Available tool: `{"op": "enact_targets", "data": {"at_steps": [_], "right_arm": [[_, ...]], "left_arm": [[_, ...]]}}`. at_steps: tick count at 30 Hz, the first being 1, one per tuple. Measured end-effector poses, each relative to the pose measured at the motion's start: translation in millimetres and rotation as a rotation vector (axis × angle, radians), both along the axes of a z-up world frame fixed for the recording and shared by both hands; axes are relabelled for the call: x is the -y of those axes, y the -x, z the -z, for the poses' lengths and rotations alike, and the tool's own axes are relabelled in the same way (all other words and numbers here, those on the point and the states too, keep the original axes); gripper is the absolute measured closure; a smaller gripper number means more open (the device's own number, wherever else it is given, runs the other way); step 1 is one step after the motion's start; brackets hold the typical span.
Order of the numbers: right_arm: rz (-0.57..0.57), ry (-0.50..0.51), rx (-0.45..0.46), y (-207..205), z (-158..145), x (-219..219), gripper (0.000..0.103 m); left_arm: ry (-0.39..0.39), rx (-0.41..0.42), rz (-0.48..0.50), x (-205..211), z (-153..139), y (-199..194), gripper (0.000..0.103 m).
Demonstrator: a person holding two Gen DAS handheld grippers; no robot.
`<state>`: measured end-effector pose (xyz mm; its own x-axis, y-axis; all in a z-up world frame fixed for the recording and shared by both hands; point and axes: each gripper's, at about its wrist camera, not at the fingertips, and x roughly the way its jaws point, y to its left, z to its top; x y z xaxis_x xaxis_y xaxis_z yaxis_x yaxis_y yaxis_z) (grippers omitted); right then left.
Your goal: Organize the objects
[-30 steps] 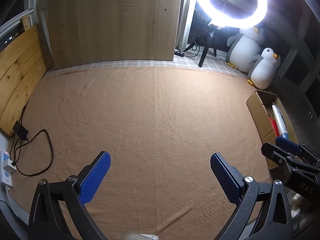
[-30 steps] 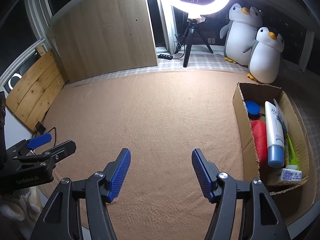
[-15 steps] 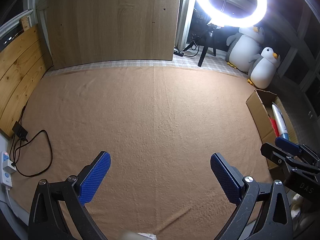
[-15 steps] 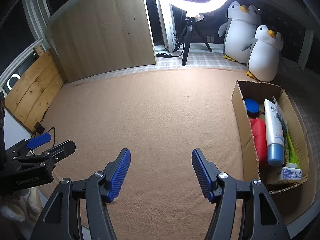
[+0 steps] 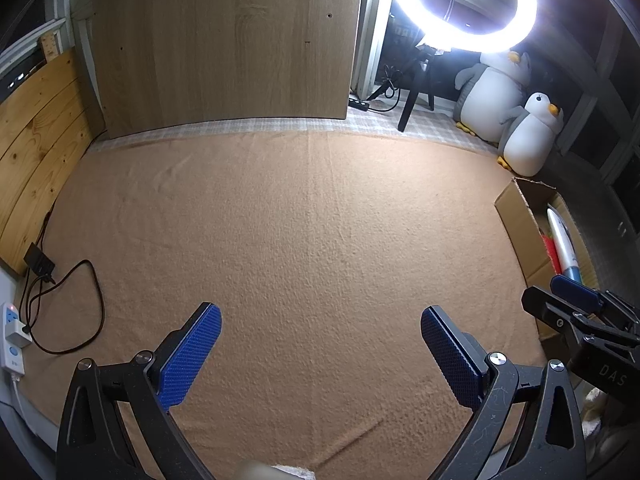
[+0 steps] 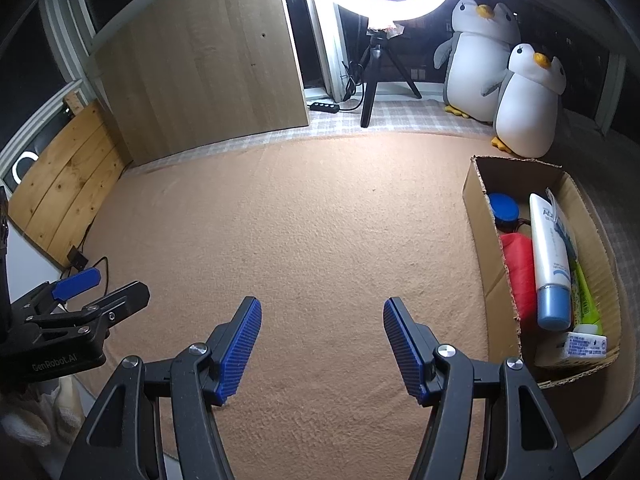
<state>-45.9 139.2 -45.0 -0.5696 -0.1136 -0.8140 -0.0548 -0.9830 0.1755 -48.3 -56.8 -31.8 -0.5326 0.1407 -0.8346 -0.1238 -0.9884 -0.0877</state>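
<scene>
A cardboard box (image 6: 478, 216) stands at the right of the tan blanket (image 6: 320, 220). Inside lie a white tube with a blue cap (image 6: 550, 252), a red item (image 6: 518, 272), a blue round lid (image 6: 503, 206), a green tube (image 6: 586, 296) and a small white carton (image 6: 584, 346). My right gripper (image 6: 322, 344) hovers open over bare blanket left of the box, nothing between its blue pads. My left gripper (image 5: 320, 356) is open too, wide, over bare blanket. The box (image 5: 520, 220) appears at the right edge of the left wrist view.
Two plush penguins (image 6: 528, 108) sit behind the box. A ring light on a tripod (image 6: 370, 92) stands at the back beside a wooden board (image 6: 200, 76). A power strip and black cable (image 5: 60, 312) lie off the blanket's left edge by wooden planks (image 5: 36, 148).
</scene>
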Motion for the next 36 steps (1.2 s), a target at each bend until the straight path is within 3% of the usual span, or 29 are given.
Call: {"op": "enact_targets", "data": {"at_steps": [27,36], "right_arm": [[0.005,0.009,0.037,12.3,12.6,-2.3,0.043],[0.002,0.008,0.064,18.4,26.6,-0.2,0.043]], "left_arm": [[0.02,0.009,-0.003,2.2,14.5,12.0,0.001],[0.022,0.05,-0.006,2.1,32.4,19.8,0.001]]}}
